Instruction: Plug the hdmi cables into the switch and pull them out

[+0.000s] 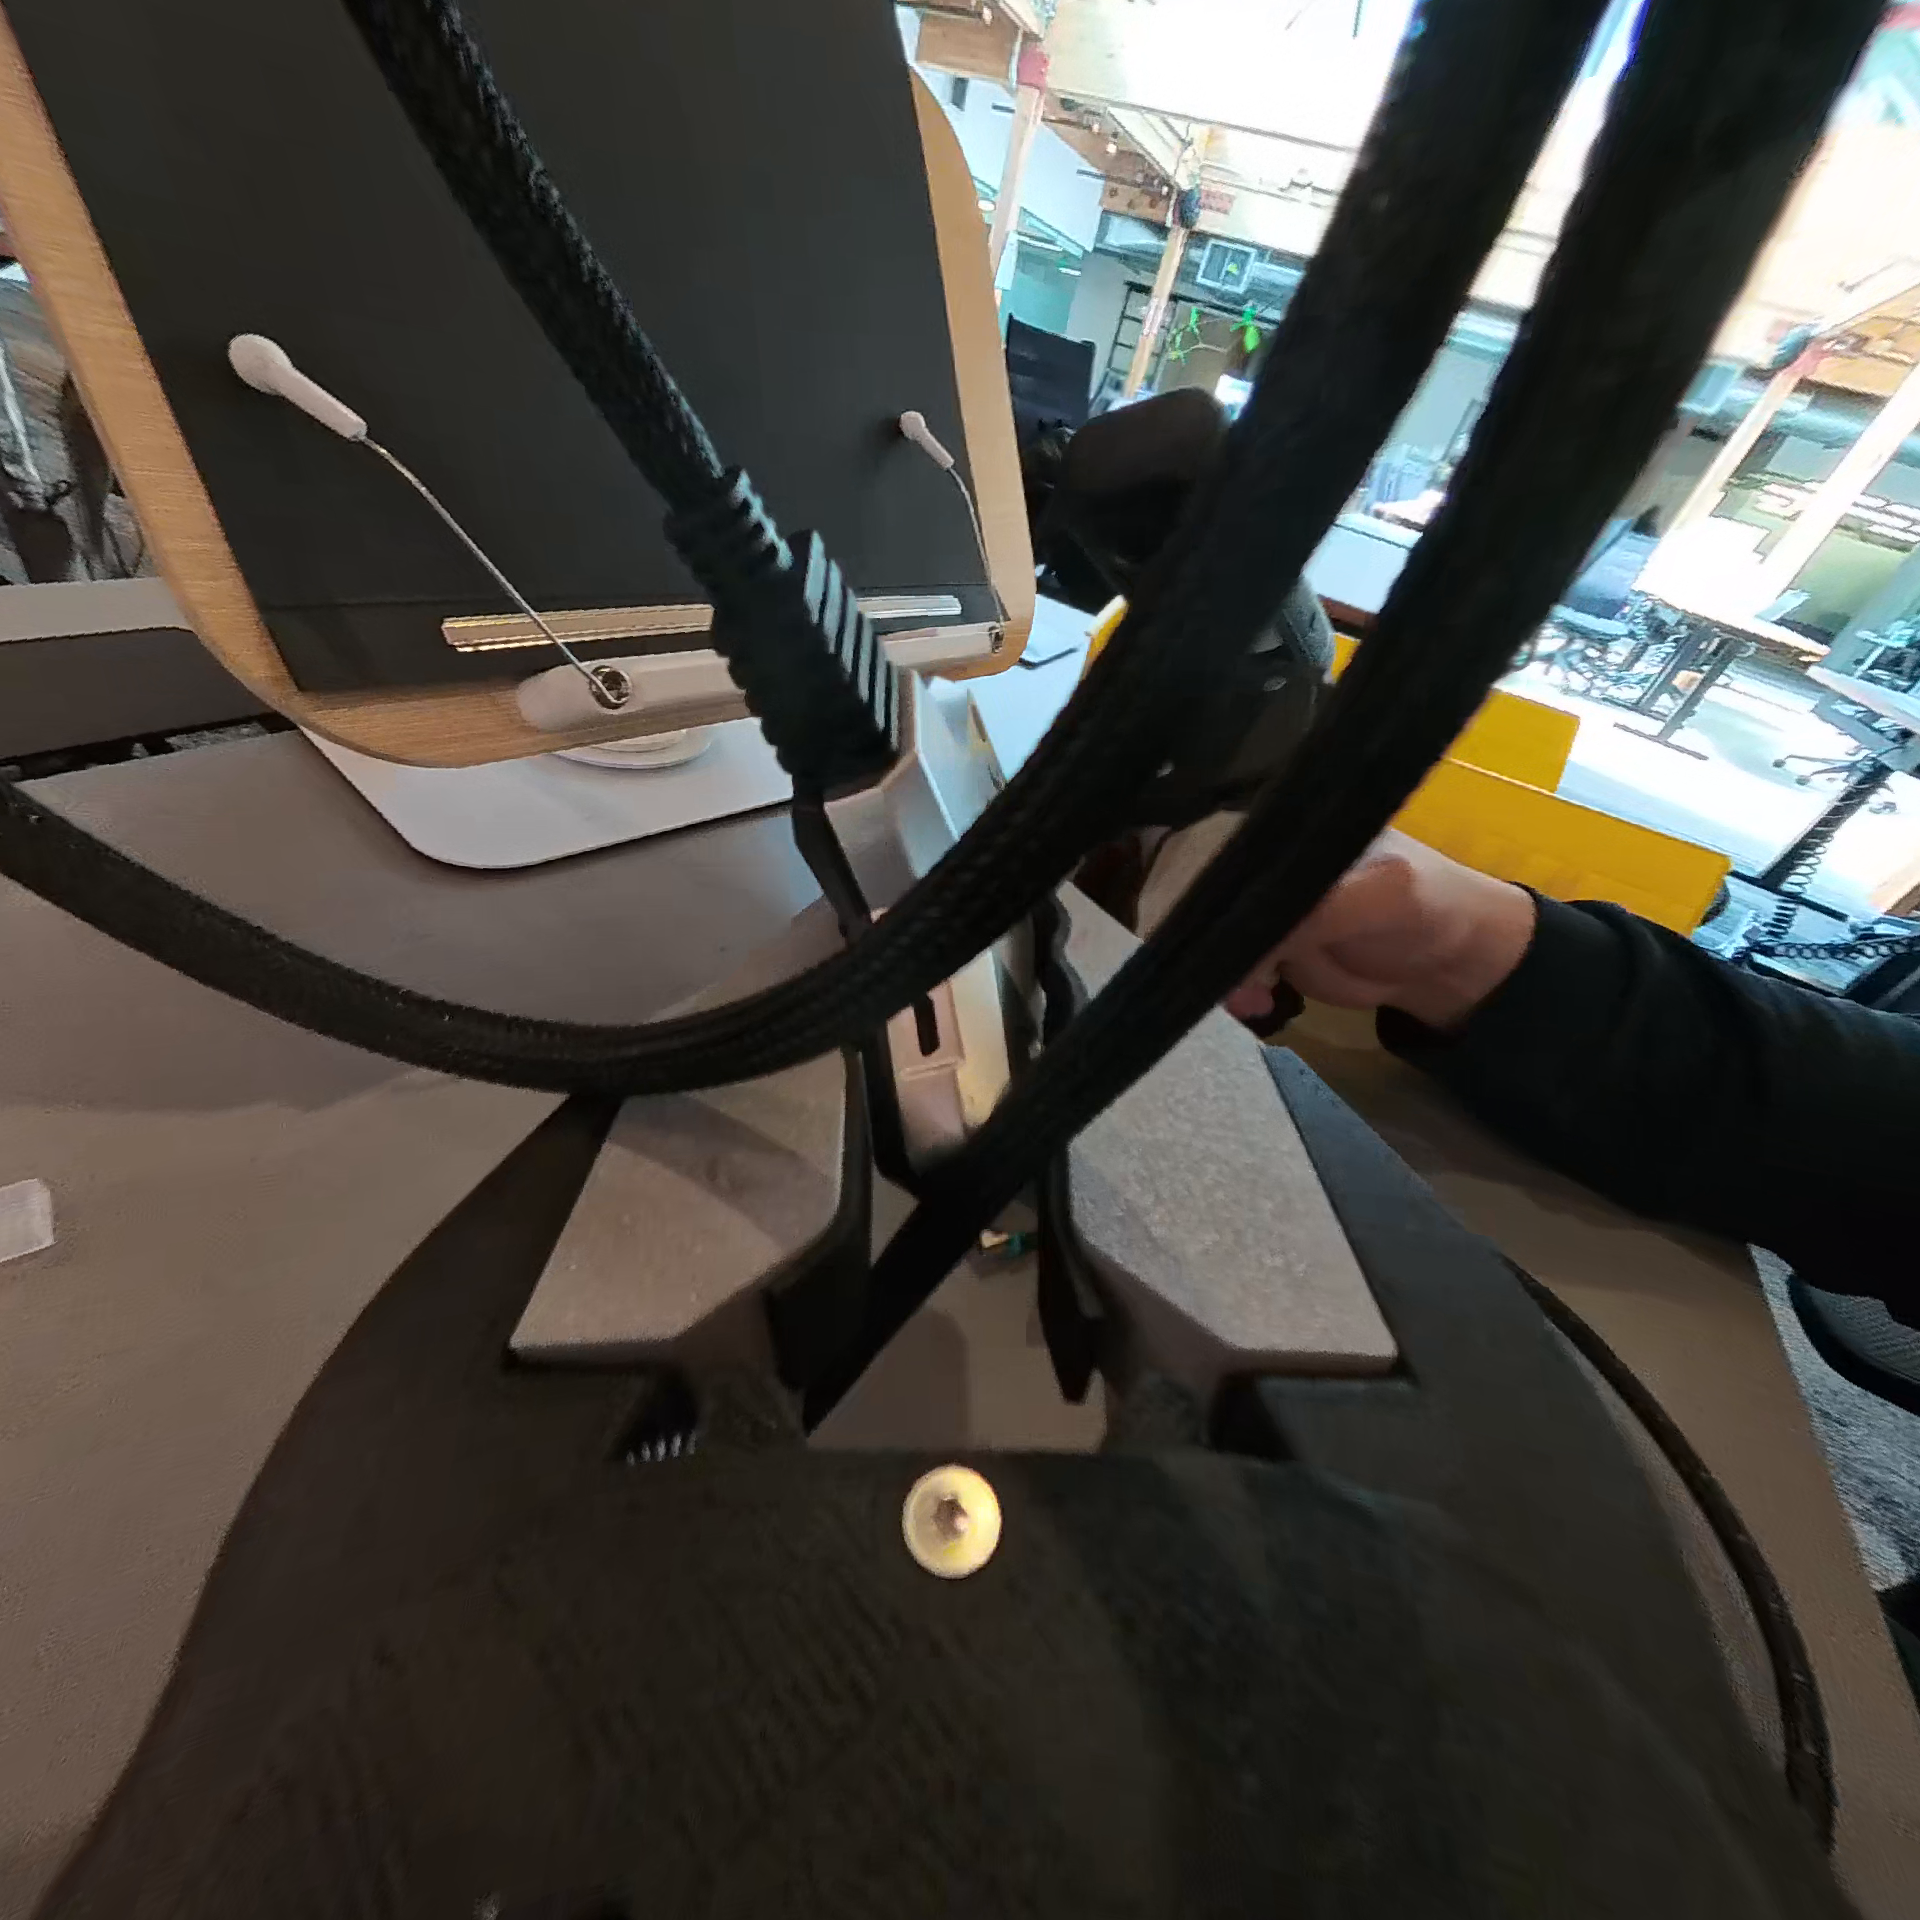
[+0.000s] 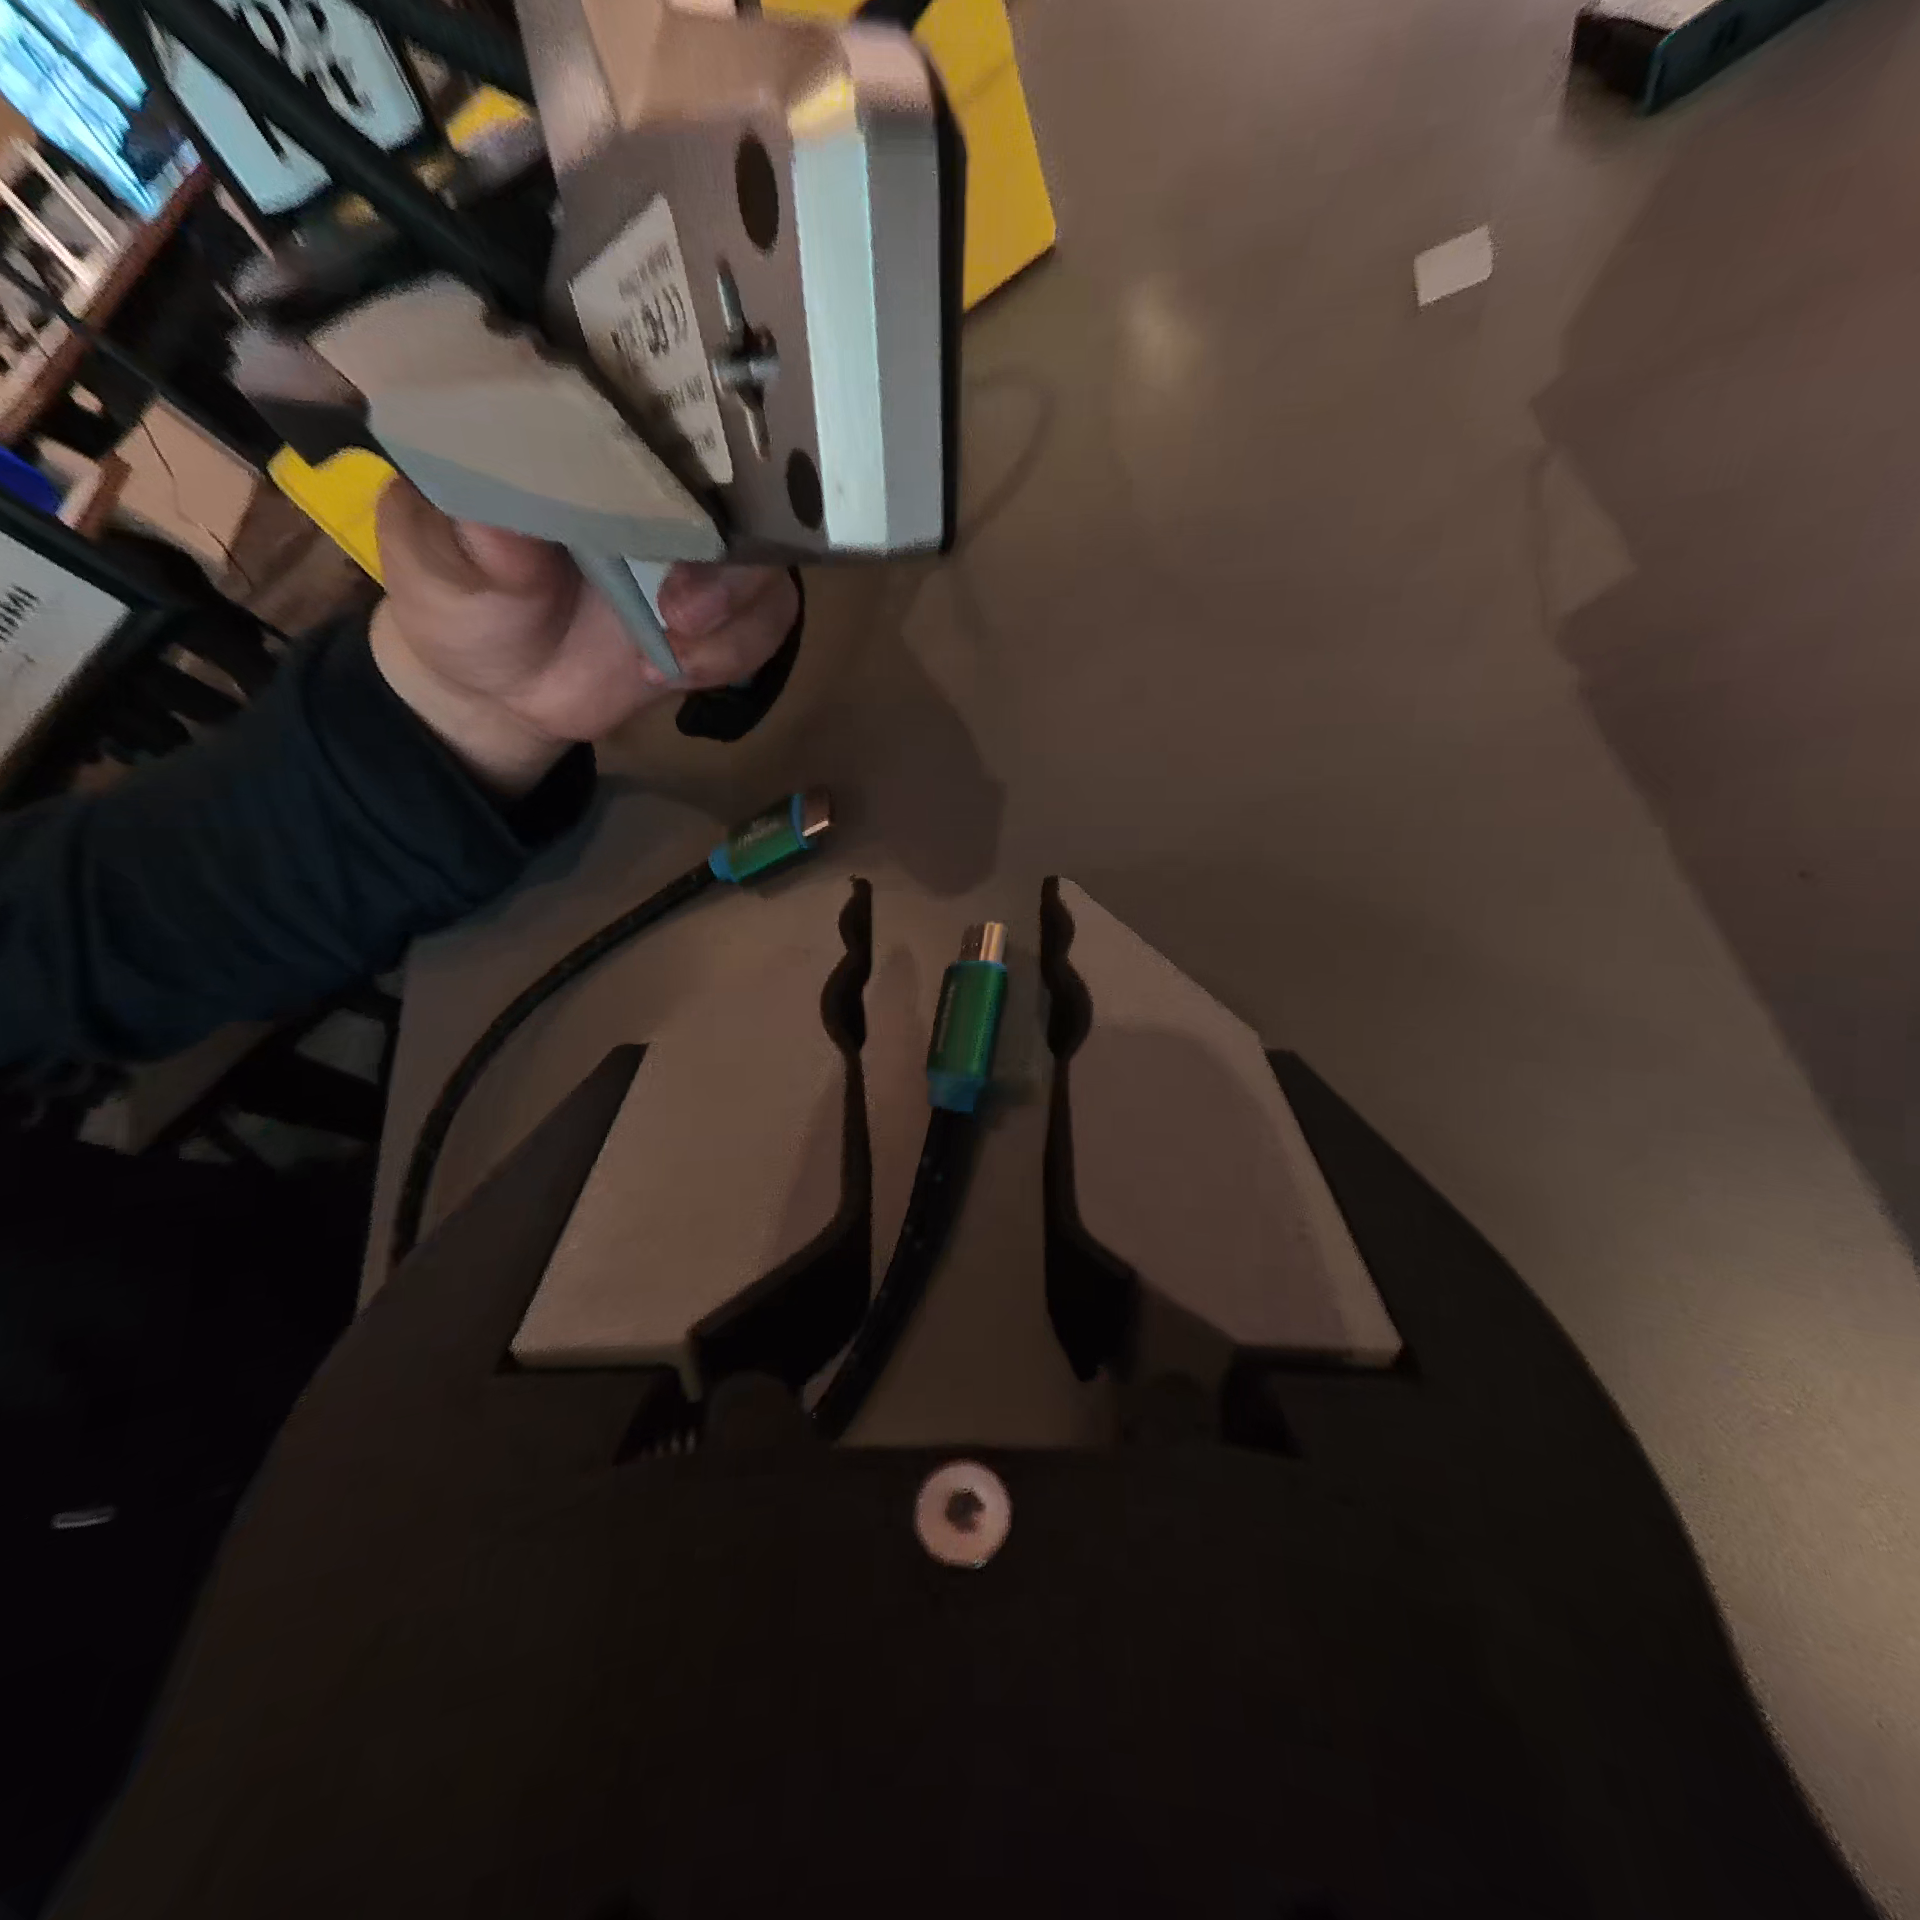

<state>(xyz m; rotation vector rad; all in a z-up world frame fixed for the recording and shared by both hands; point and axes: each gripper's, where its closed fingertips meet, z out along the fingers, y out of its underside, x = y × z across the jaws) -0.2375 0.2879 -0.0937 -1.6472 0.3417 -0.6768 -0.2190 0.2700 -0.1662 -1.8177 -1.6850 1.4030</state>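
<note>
In the left wrist view my left gripper (image 1: 951,997) is shut on the silver HDMI switch (image 1: 930,800), seen edge-on between the fingers and held above the table. A black ribbed HDMI plug (image 1: 821,644) sits in the switch's far end, and black braided cables (image 1: 582,1029) loop across in front. In the right wrist view the switch (image 2: 831,312) hangs in the air at upper left in the left gripper's grey fingers (image 2: 520,447). My right gripper (image 2: 954,894) is open low over the table. A green HDMI plug (image 2: 966,1023) lies between its fingers, untouched. A second green plug (image 2: 774,836) lies further left.
A dark board with a wooden rim (image 1: 468,312) stands on a white base at the back left. Yellow boxes (image 1: 1538,831) (image 2: 997,156) sit beyond the table. A person's hand and dark sleeve (image 1: 1403,935) (image 2: 540,644) are near. A white tape piece (image 2: 1455,265) lies on the grey table. Across from one pair of fingers to the other is roughly 7 centimeters.
</note>
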